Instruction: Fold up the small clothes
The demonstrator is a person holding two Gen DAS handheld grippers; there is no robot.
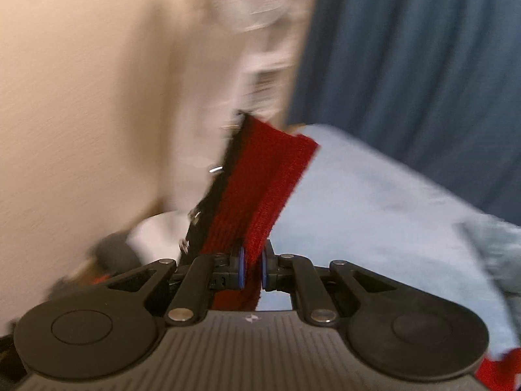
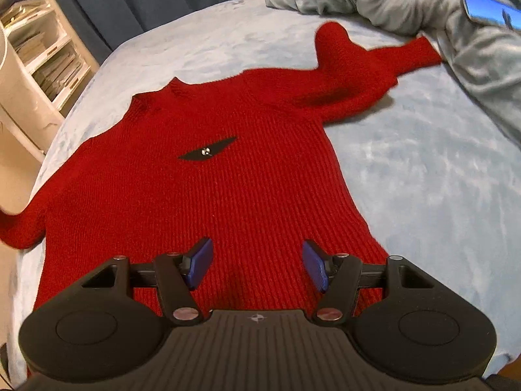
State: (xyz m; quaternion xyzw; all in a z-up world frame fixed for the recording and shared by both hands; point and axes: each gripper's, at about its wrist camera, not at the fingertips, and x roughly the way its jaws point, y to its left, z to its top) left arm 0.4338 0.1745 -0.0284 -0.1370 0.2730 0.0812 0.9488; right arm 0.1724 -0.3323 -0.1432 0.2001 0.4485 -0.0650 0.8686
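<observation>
A small red knit sweater (image 2: pixel 208 182) lies spread flat on a light blue blanket (image 2: pixel 423 176), collar at the far side, with a black strip and a metal stud on its chest. Its right sleeve (image 2: pixel 355 78) lies bunched at the far right. My right gripper (image 2: pixel 257 267) is open, hovering over the sweater's near hem, empty. In the left wrist view my left gripper (image 1: pixel 252 268) is shut on a fold of the red sweater (image 1: pixel 263 189), which stands up from the pads with a black studded trim beside it. The view is motion-blurred.
A grey-green blanket (image 2: pixel 407 3) is heaped at the far right with a blue phone (image 2: pixel 491 13) on it. White shelves (image 2: pixel 35 42) stand at the left beyond the bed edge. A dark blue curtain (image 1: pixel 423 65) hangs behind the bed.
</observation>
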